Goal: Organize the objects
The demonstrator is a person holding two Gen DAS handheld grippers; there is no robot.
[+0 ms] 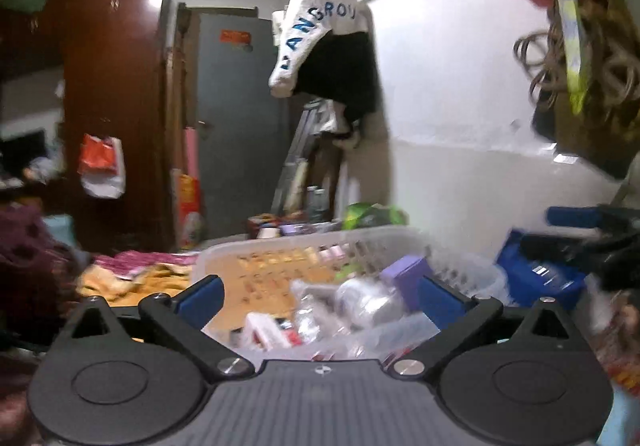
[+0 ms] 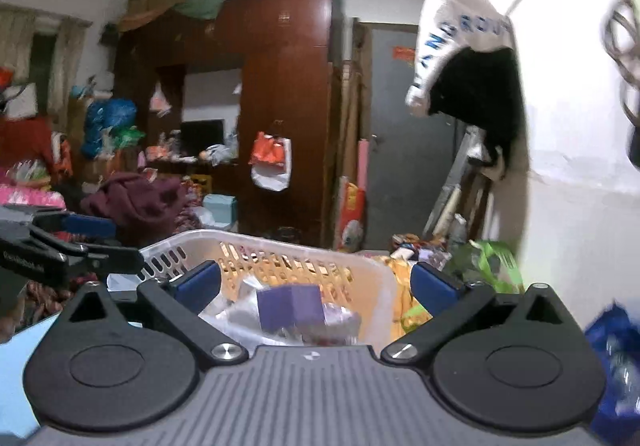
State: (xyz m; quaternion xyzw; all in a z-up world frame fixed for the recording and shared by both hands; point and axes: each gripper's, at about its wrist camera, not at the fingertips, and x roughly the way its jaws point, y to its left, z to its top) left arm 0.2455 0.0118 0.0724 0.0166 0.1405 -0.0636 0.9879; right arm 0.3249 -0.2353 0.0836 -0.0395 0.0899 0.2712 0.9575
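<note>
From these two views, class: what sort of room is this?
Probably a cluttered bedroom or living room in a home: a tall wooden wardrobe, clothes hanging on the wall, and a white basket of small household items.

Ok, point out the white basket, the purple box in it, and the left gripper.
white basket (image 2: pixel 378 278): right wrist view, far right rim.
purple box (image 2: pixel 290 306): right wrist view, front face.
left gripper (image 1: pixel 320 294): left wrist view, midway between fingertips.

Brown wardrobe (image 2: pixel 280 93), grey door (image 1: pixel 240 117), hanging white garment (image 1: pixel 316 25)
</note>
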